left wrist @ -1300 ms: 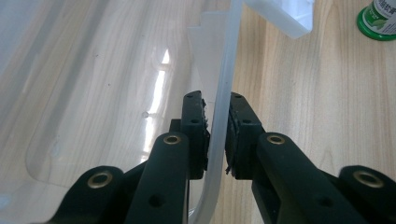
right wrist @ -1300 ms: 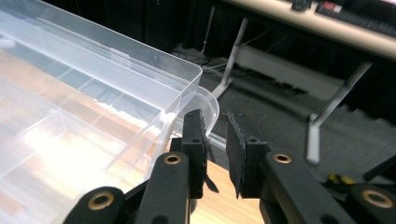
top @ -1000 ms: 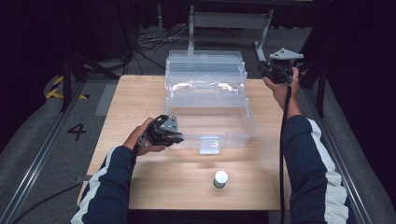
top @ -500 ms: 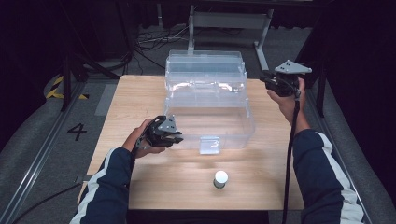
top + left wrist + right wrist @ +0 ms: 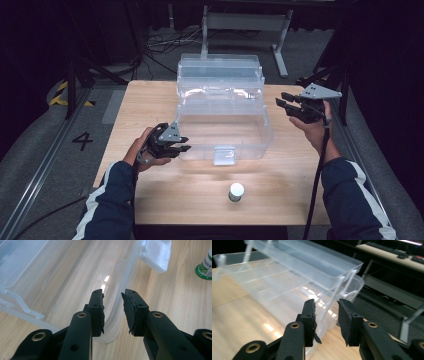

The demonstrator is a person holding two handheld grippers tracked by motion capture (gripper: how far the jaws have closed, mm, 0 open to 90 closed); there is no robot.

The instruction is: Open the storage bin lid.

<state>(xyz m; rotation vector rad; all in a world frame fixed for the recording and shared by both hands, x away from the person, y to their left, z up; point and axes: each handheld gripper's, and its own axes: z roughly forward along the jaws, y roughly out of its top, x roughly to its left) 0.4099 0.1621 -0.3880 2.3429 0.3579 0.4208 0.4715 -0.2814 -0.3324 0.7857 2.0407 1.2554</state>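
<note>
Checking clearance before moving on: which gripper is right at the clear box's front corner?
The left gripper, jaws astride the clear box's corner wall; the right gripper hangs clear of it.

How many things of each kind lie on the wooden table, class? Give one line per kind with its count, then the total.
Clear plastic box, standing open with its tray raised: 1
Small bottle with a white cap and green label: 1
Total: 2
</note>
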